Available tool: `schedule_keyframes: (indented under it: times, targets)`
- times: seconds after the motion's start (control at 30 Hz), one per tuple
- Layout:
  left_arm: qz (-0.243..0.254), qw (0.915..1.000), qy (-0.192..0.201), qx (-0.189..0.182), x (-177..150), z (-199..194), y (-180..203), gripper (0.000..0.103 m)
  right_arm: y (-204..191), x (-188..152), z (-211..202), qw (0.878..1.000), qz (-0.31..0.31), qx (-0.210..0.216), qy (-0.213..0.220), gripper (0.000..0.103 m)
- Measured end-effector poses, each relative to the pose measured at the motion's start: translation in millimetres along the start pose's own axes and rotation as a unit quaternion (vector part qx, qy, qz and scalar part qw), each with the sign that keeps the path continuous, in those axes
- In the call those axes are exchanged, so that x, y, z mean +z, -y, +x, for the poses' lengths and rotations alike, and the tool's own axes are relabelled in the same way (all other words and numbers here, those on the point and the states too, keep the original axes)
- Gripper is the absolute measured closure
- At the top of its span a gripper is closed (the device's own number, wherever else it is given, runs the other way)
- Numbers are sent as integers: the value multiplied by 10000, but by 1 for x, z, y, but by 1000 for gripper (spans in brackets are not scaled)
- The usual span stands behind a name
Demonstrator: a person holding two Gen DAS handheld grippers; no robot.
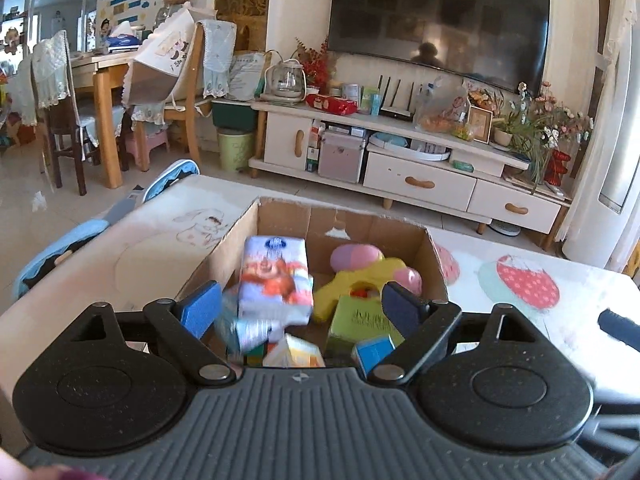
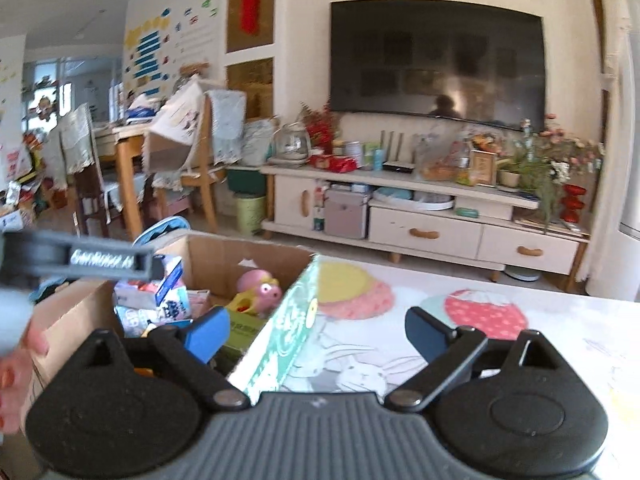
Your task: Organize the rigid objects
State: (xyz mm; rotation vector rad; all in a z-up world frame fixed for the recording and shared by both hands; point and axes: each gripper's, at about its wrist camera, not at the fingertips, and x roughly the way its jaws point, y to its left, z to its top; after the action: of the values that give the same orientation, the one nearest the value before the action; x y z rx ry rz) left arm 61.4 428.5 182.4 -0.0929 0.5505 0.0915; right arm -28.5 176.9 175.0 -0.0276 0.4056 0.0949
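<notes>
We see left gripper (image 1: 302, 306) spread wide, empty, over cardboard box (image 1: 434, 258), right gripper (image 2: 316, 330) released, green-white carton (image 2: 286, 330) at eleven o'clock.

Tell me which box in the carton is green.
The green box at the cardboard carton's near right, below the yellow toy. The tall box left of it is white-purple with a red cartoon figure; the small one is blue.

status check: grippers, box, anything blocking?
Left gripper open, over cardboard box. Right gripper open, green carton between fingers, untouched. Nothing blocking.
</notes>
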Motion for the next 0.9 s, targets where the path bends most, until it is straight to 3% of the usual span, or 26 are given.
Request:
schedule_keyframes:
  times: [0.43, 0.9]
  targets:
    - [6, 9998, -131, 164, -32, -50, 0, 0, -8, -8, -38, 10000, -32, 61, 27, 5]
    - [137, 9997, 119, 158, -45, -100, 0, 0, -24, -16, -82, 9998, -137, 112, 133, 5]
